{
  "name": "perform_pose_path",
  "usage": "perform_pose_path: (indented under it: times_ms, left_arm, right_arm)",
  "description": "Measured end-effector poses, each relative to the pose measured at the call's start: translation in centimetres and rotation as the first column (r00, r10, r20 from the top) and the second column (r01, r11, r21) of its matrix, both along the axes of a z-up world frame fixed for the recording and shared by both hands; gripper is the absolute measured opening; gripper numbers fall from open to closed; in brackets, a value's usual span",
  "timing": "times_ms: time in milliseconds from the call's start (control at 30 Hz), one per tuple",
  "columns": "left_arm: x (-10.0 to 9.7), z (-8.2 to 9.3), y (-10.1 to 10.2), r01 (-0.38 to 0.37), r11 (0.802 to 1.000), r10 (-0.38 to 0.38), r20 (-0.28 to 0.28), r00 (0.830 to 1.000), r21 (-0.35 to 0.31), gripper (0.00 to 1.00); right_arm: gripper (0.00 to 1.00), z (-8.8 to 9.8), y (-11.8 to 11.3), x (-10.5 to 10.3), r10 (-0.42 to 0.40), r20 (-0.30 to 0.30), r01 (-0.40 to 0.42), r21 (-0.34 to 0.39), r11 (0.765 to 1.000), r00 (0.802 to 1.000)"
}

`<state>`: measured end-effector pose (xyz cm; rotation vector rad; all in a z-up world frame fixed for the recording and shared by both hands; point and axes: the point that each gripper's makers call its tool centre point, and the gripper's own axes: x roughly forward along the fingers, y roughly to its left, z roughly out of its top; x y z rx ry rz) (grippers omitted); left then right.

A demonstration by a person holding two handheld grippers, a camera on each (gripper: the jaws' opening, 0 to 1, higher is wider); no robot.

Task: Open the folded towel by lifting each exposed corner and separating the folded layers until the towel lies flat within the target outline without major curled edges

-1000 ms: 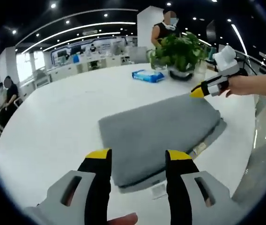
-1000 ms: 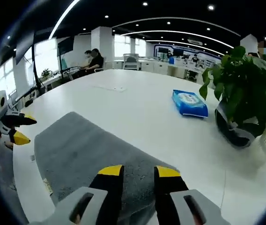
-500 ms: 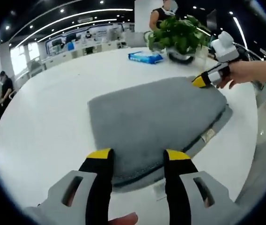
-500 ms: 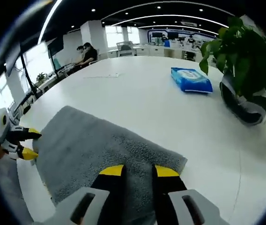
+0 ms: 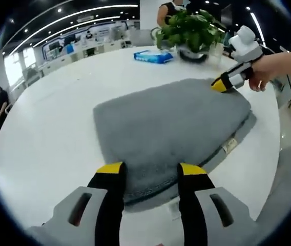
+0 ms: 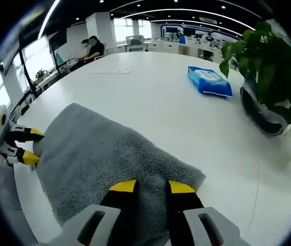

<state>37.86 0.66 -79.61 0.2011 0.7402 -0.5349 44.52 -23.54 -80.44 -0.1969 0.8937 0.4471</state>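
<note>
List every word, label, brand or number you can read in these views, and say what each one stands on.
No text here can be read.
Blue wipes pack: pale printed patch on top, too blurred to read.
Folded grey towel: small care tag at its edge, print too small to read.
White paper label on the white table by the towel's near edge: too small to read.
Wall signage far behind: blurred.

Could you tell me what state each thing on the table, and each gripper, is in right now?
Towel: folded in layers, lying on the table.
Left gripper: open, jaws over the towel's near edge.
Right gripper: open, over a towel corner.
Blue wipes pack: lying flat, apart from the towel.
Potted plant: upright.
White table: bearing everything.
</note>
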Motion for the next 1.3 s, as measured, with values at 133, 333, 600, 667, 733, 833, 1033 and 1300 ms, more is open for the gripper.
perform_pose_path:
  times_ms: [133, 333, 600, 667, 733, 833, 1033, 1300]
  left_arm:
    - [0.1, -0.2, 0.0, 0.042, 0.999, -0.042, -0.029, 0.999, 0.021, 0.39]
    - [0.5, -0.3, -0.2, 0.142, 0.989, -0.138, -0.073, 0.988, 0.046, 0.37]
    - [1.2, -0.5, -0.1, 0.269, 0.960, -0.259, -0.119, 0.958, 0.075, 0.35]
    - [1.2, -0.5, 0.0, 0.286, 0.955, -0.275, -0.122, 0.954, 0.078, 0.34]
    - [1.3, -0.5, 0.0, 0.300, 0.951, -0.289, -0.123, 0.949, 0.078, 0.34]
    - [1.2, -0.5, 0.0, 0.326, 0.941, -0.315, -0.122, 0.941, 0.090, 0.34]
    - [1.3, -0.5, 0.0, 0.363, 0.926, -0.348, -0.133, 0.928, 0.108, 0.34]
    - [1.8, -0.6, -0.1, 0.426, 0.894, -0.400, -0.181, 0.899, 0.137, 0.35]
  right_arm:
    - [0.19, 0.0, -0.2, -0.7, -0.025, -0.016, 0.025, 0.003, 1.000, 1.000]
    - [0.19, 0.0, -0.2, -1.8, -0.055, -0.047, 0.055, -0.013, 0.998, 0.997]
    - [0.19, 0.0, 0.1, -4.1, -0.128, -0.073, 0.127, -0.025, 0.992, 0.989]
    - [0.19, -0.1, 0.1, -4.6, -0.145, -0.074, 0.144, -0.028, 0.989, 0.987]
    - [0.19, -0.1, 0.1, -5.2, -0.173, -0.070, 0.171, -0.022, 0.985, 0.982]
    - [0.19, -0.1, 0.1, -6.0, -0.189, -0.064, 0.188, -0.013, 0.982, 0.980]
    - [0.18, 0.0, 0.0, -6.8, -0.217, -0.034, 0.218, 0.012, 0.976, 0.976]
    - [0.18, 0.0, 0.1, -7.4, -0.223, 0.004, 0.222, 0.038, 0.974, 0.975]
